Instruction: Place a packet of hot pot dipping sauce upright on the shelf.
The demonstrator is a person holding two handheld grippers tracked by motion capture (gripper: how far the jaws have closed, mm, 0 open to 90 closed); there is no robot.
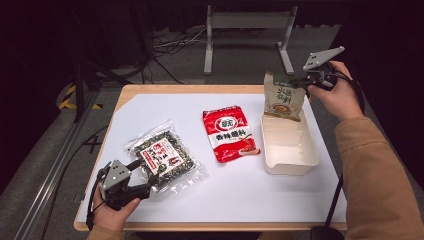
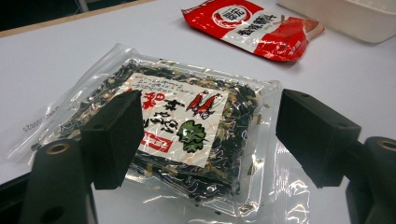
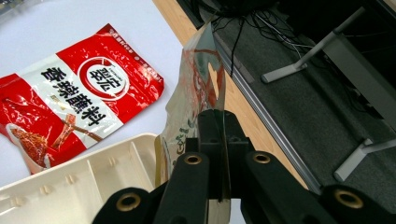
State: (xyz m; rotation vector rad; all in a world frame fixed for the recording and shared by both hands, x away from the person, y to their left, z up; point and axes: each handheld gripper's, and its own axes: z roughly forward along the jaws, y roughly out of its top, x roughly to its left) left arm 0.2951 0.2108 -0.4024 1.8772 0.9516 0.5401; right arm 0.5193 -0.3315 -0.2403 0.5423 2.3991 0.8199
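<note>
A clear packet of dark dried flakes (image 1: 162,156) with a red and white label lies flat at the front left of the white mat. My left gripper (image 1: 144,175) is open at its near corner, one jaw on each side of the packet (image 2: 187,116) without closing on it. A red sauce packet (image 1: 229,133) lies flat mid-table. My right gripper (image 1: 296,82) is shut on the top edge of a beige and green packet (image 1: 282,98), holding it upright with its bottom at the far end of the white tray (image 1: 292,167). In the right gripper view, the jaws (image 3: 219,140) pinch that packet (image 3: 196,84).
The white mat (image 1: 240,195) covers most of the wooden table, with bare room at the front middle. The red packet (image 3: 70,102) lies just left of the tray (image 3: 93,186). Beyond the table's far edge are a metal stand (image 1: 247,22) and cables on the floor.
</note>
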